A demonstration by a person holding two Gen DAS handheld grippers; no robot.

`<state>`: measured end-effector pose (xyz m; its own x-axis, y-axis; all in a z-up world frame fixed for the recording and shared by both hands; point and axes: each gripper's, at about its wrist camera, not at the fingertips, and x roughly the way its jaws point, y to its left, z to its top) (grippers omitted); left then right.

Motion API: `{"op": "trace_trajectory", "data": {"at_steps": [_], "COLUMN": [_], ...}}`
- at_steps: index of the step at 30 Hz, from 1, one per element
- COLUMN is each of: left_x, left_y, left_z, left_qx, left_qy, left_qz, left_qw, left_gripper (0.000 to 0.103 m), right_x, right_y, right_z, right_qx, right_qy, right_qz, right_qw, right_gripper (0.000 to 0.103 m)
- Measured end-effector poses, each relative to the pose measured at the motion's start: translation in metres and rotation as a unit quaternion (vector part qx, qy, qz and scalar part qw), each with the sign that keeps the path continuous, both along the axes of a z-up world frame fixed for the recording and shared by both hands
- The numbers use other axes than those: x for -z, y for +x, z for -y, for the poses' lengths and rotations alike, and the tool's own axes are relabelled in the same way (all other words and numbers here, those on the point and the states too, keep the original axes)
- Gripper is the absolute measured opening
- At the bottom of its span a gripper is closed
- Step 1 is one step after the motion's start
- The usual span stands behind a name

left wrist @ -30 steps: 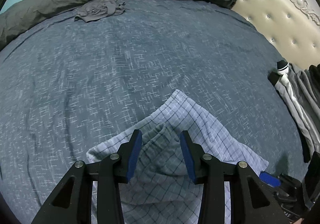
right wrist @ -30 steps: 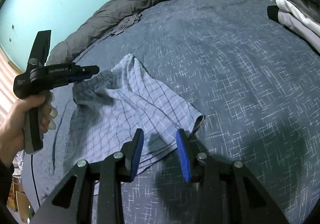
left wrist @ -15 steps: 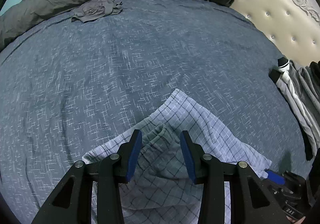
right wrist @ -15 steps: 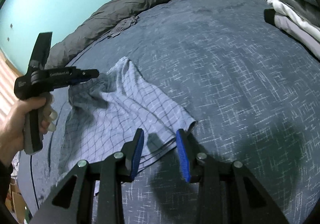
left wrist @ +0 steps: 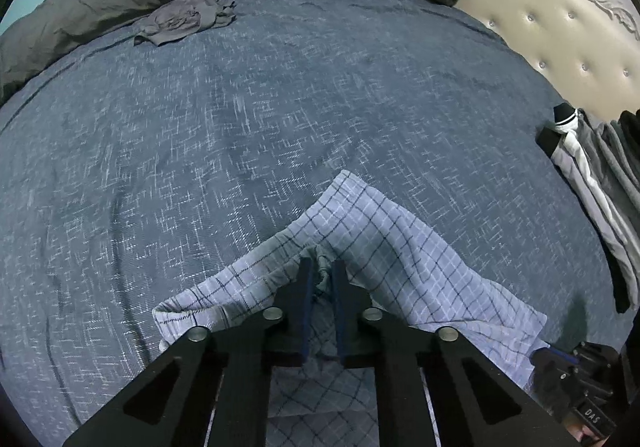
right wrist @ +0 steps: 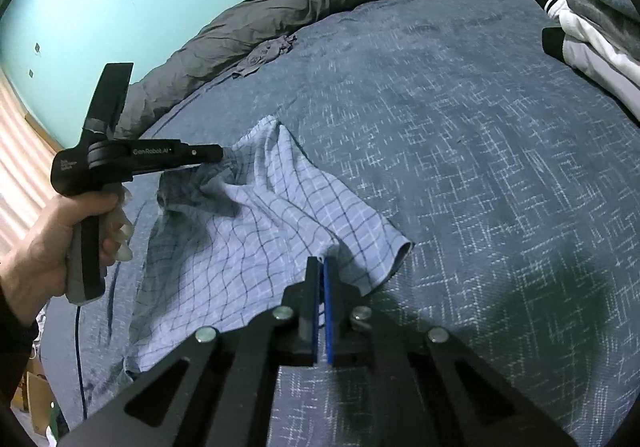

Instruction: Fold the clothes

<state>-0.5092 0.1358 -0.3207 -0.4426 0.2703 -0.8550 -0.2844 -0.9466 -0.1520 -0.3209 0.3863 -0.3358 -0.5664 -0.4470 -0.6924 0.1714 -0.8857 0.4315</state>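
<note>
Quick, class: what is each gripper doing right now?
Left gripper: just closed, pinching the checked shorts.
Right gripper: just closed, pinching the shorts' hem.

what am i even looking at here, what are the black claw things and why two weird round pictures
No robot here: a person holds two hand-held grippers, each carrying a wide-angle camera that looks along its jaws, hence two round views. The left gripper and the right gripper have both just closed their jaws on the checked blue garment, each pinching a different edge. It lies on a bed with a blue cover. The person's left hand shows in the right view. Folded clothes sit near the headboard.
</note>
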Motion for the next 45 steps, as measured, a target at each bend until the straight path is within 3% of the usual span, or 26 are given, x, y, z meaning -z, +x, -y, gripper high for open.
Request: {"op": "trace_trajectory", "data": {"at_steps": [8, 15, 28, 39, 45], "left_x": [-0.021, -0.033, -0.015, -0.004, 0.001], "left_y": [-0.002, -0.017, -0.048, -0.047, -0.04], "left_z": [0.011, 0.002, -0.035, -0.029, -0.018], "left_qx": [-0.016, -0.01, 0.008, 0.015, 0.02], "left_qy": [0.03, 0.028, 0.021, -0.004, -0.046], "left_qz": [-0.03, -0.047, -0.036, -0.014, -0.002], "left_qw": [0.999, 0.9985, 0.9991, 0.9998, 0.9987], "left_gripper": [0.006, 0.006, 0.006, 0.008, 0.01], "right_x": [-0.005, -0.009, -0.002, 0.008, 0.009], "right_y": [0.0, -0.001, -0.007, -0.008, -0.009], "right_z": [-0.012, -0.022, -0.039, -0.044, -0.041], "right_qx": [0.014, 0.026, 0.048, 0.061, 0.058], "right_qy": [-0.019, -0.025, -0.031, -0.046, -0.044], "right_qz": [-0.006, -0.015, -0.009, 0.006, 0.011], "right_qw": [1.0, 0.999, 0.998, 0.997, 0.997], "right_gripper": [0.001, 0.001, 0.001, 0.001, 0.001]}}
